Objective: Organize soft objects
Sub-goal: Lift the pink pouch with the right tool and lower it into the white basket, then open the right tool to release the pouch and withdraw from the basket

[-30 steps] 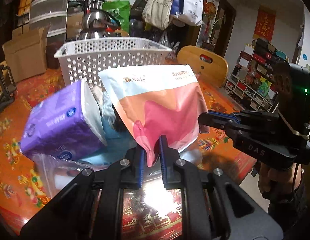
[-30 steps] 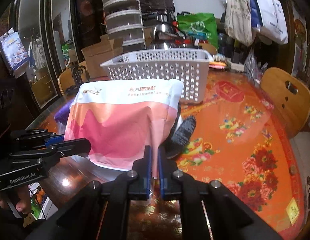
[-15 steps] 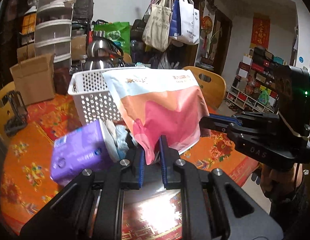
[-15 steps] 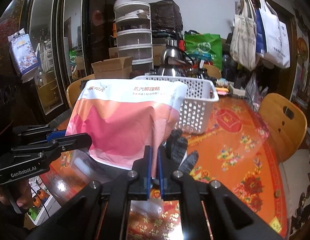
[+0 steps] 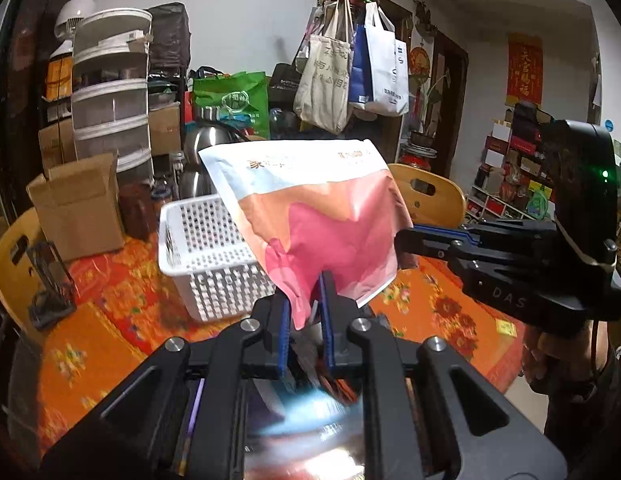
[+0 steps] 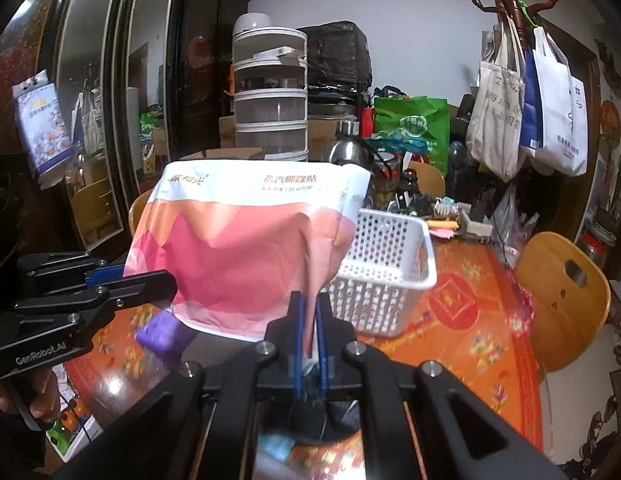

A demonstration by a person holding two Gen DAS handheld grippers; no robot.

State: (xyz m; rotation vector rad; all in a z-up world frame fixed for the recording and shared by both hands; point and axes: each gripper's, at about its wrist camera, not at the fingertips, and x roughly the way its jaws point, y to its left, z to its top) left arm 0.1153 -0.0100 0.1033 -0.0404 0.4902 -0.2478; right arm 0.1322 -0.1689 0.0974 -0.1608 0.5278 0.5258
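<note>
A soft pink, orange and white pouch [image 5: 322,220] hangs in the air between both grippers, above the table and in front of the white perforated basket [image 5: 206,256]. My left gripper [image 5: 304,312] is shut on its lower corner. My right gripper [image 6: 308,320] is shut on the other lower corner of the pouch [image 6: 246,256]. The basket [image 6: 386,264] stands behind the pouch. A purple tissue pack [image 6: 162,334] lies on the table under the pouch, blurred. The right gripper shows from the side in the left wrist view [image 5: 406,236], the left gripper in the right wrist view [image 6: 166,280].
The round table has an orange-red flowered cloth [image 6: 462,332]. Wooden chairs [image 6: 562,296] stand around it. A cardboard box [image 5: 78,204], a steel kettle [image 5: 202,160] and stacked containers [image 5: 110,96] stand at the back. Tote bags [image 5: 350,72] hang on a coat stand.
Both grippers have lifted the pouch higher above the table. The purple tissue pack and other soft items have dropped below the views. The basket now sits lower, behind the pouch.
</note>
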